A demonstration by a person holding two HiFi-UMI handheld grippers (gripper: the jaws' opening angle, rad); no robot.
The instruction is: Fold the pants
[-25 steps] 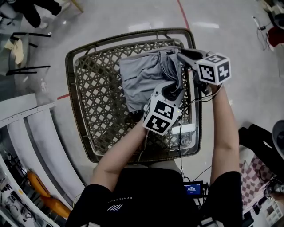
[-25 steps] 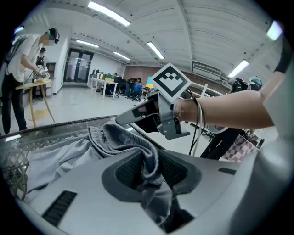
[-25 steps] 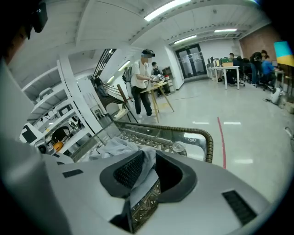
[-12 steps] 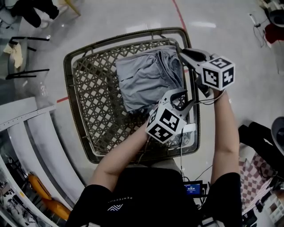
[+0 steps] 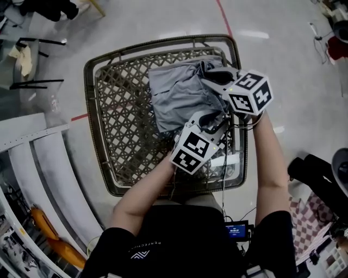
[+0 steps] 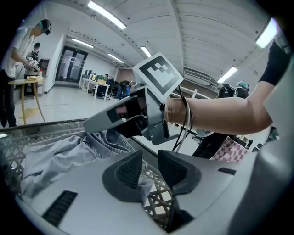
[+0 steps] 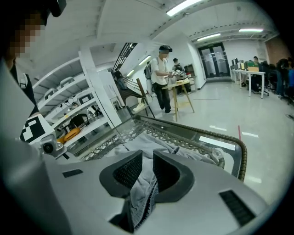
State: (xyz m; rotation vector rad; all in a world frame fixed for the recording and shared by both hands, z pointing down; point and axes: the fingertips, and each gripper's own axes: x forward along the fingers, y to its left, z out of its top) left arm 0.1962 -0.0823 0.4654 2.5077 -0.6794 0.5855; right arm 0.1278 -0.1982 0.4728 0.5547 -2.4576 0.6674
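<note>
Pants (image 5: 176, 95), pale grey, lie bunched on the far right part of the woven bench (image 5: 91, 108), inside its raised rim, and both of my tools are on them. On my feed the right gripper (image 7: 147, 172) has its fingers clamped on a fold of the cloth by the ribbed waistband; the fabric fills the narrow gap and hangs down beneath the pads. The left gripper (image 6: 149, 167) sits at the near edge of the heap, close to the right one. Its fingers have just been closing, and a flap of the grey cloth is caught low between them, with the bench's lattice showing through the gap above it. I get little in the way of writing. The marker cubes (image 5: 190, 152) carry only black-and-white square patterns. The black shirt (image 5: 163, 239) has a small white logo with a line of capitals beside it, too small for me to read, and the little blue screen (image 5: 236, 231) at the waist is unreadable too. A red line (image 5: 224, 16) runs across the grey floor (image 5: 283, 32) beyond the bench.
</note>
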